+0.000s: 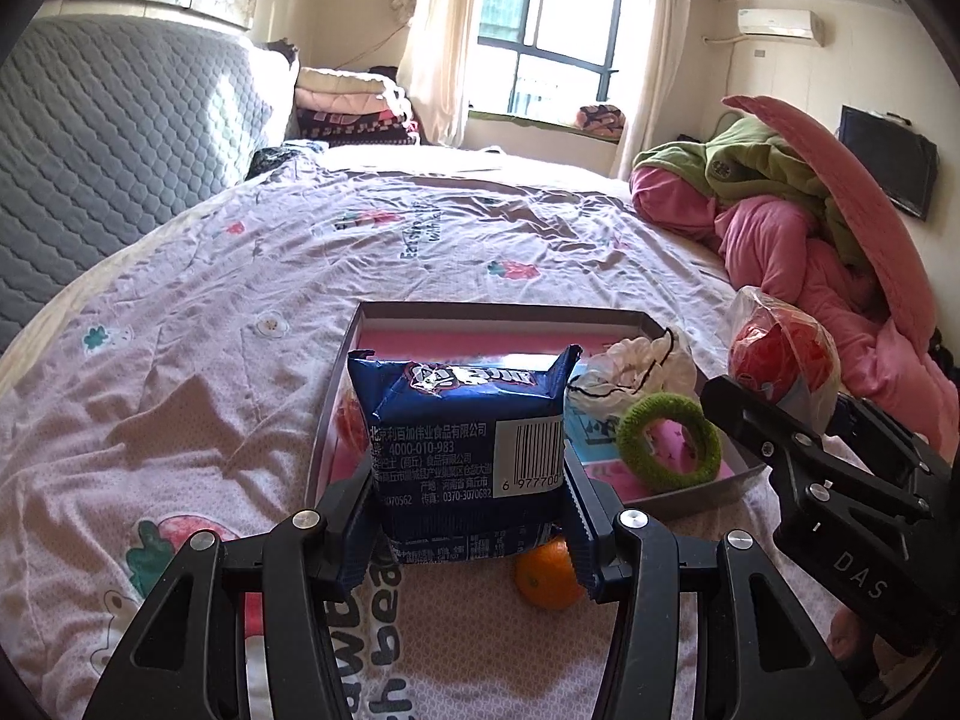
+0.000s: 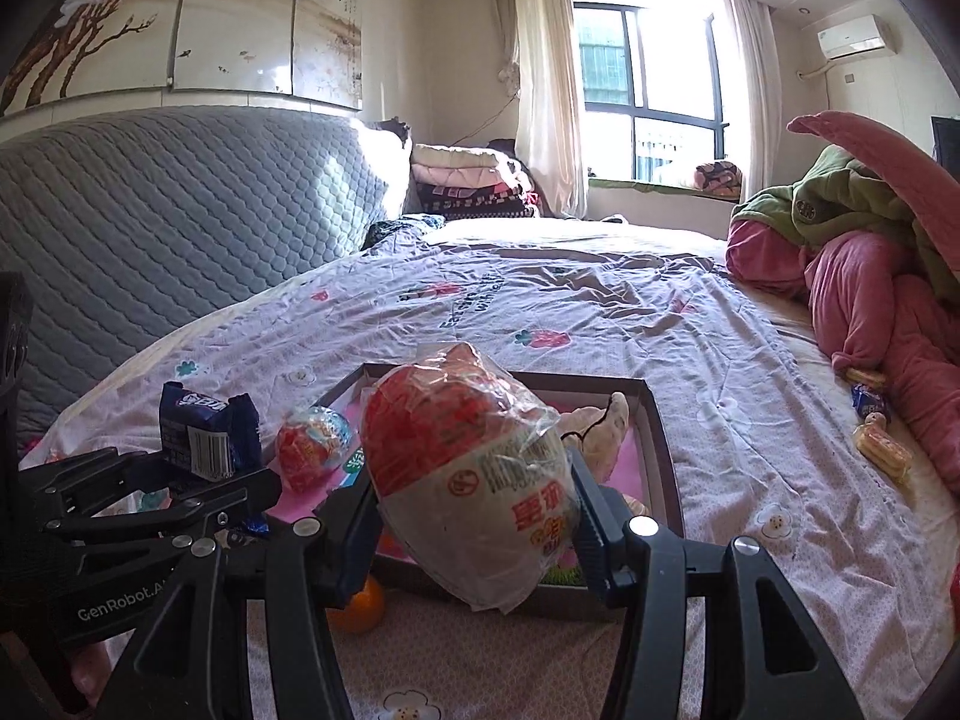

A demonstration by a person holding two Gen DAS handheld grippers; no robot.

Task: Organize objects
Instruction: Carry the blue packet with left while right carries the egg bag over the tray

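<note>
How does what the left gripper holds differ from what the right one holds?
The blue snack pack in the left gripper is boxy and opaque; the red-and-white egg-shaped treat in the right gripper is rounded, in loose clear wrap. Both are clamped near the tray.

"Where does the light come from?"
"From the window [image 1: 558, 30] at twelve o'clock. It glares white."
"Any shadows?"
"Yes, soft ones on the bedsheet [image 1: 240, 324] at nine o'clock."
"Is it sharp?"
"Mostly. The edges bend round, and the corners go black."
</note>
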